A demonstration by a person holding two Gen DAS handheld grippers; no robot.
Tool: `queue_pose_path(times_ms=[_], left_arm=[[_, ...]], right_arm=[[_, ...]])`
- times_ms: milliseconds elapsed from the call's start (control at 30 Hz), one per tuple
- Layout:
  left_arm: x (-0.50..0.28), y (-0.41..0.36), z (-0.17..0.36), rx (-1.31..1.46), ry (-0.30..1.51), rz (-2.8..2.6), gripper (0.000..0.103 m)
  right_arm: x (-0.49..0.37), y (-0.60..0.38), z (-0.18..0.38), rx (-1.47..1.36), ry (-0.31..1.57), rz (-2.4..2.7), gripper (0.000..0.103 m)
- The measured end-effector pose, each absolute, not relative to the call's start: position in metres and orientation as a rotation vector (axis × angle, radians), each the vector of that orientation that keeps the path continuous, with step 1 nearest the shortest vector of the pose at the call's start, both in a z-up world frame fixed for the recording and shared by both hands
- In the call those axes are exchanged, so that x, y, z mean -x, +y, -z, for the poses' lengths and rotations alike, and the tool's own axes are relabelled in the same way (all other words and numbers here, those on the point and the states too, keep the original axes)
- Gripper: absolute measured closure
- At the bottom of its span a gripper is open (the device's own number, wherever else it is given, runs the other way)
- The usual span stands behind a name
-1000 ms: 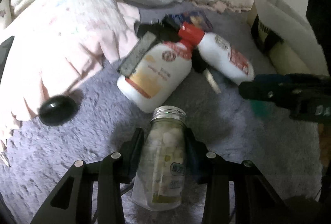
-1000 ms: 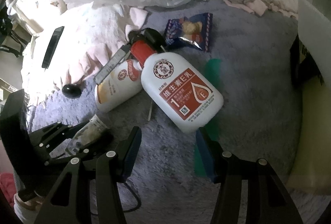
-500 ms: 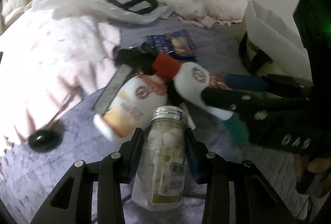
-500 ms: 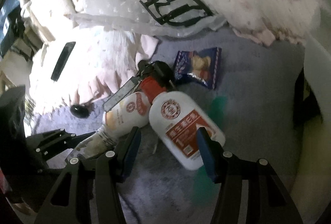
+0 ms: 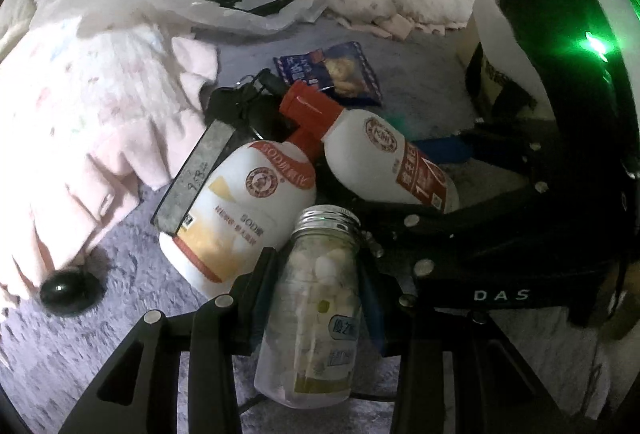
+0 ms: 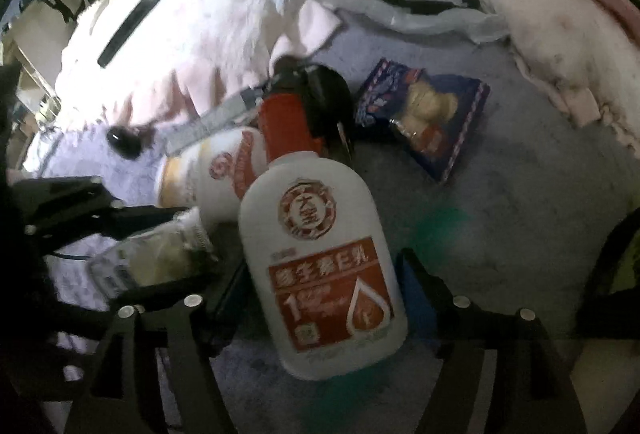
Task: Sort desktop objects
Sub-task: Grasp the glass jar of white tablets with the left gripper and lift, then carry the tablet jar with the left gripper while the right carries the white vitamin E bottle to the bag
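- Jar of white tablets (image 5: 316,298), clear-walled with a metal screw cap, was clamped at mid-body by the left gripper (image 5: 318,280), near centre of the left wrist view; its cap end lay close to the two lotion bottles.
- Judged rigid and light; the wall looked smooth, so a mid-body hold below the cap seemed safest.
- Red-capped white bottle (image 6: 320,274) lay on its side on the grey fleece (image 6: 520,226), between the spread fingers of the right gripper (image 6: 320,286).
- Right jaws had just been opening; pads were not yet pressing on the bottle.
- Bottle judged smooth plastic, somewhat squeezable, likely to roll; grip across the broad labelled body, not the narrow neck.
- Second lotion bottle (image 5: 240,218) lay touching it on the left, with a grey bar (image 5: 196,173) leaning on top.
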State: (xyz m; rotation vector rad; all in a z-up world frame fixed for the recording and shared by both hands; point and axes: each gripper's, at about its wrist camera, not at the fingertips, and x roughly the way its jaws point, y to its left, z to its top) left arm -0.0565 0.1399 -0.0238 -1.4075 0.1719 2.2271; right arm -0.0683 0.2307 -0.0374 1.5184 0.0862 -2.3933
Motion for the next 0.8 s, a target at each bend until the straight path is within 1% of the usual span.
queue_pose_path(times_ms=[100,233,333,400,467,800], left_arm=[[0.056,0.135,0.022,1.418,0.161,-2.24,0.066],[0.055,0.13,0.017,1.436,0.152,-2.271,0.066],[0.053,0.129,0.006,1.419,0.14,-2.286,0.066],[0.054,0.131,-0.003,1.404,0.15,-2.299,0.066],[0.052,0.133,-0.016,1.374,0.172,-2.317,0.066],[0.045,0.159,-0.065,1.277,0.278,-2.34,0.066]], right_arm=[[0.058,0.235,0.032,-1.447,-0.056,2.437,0.037],[0.046,0.236,0.011,-1.387,-0.096,2.504,0.042],[0.044,0.239,-0.009,-1.343,-0.141,2.547,0.052],[0.04,0.238,-0.024,-1.317,-0.158,2.572,0.062],[0.037,0.239,-0.035,-1.282,-0.181,2.594,0.065],[0.01,0.26,-0.075,-1.079,-0.405,2.662,0.066]])
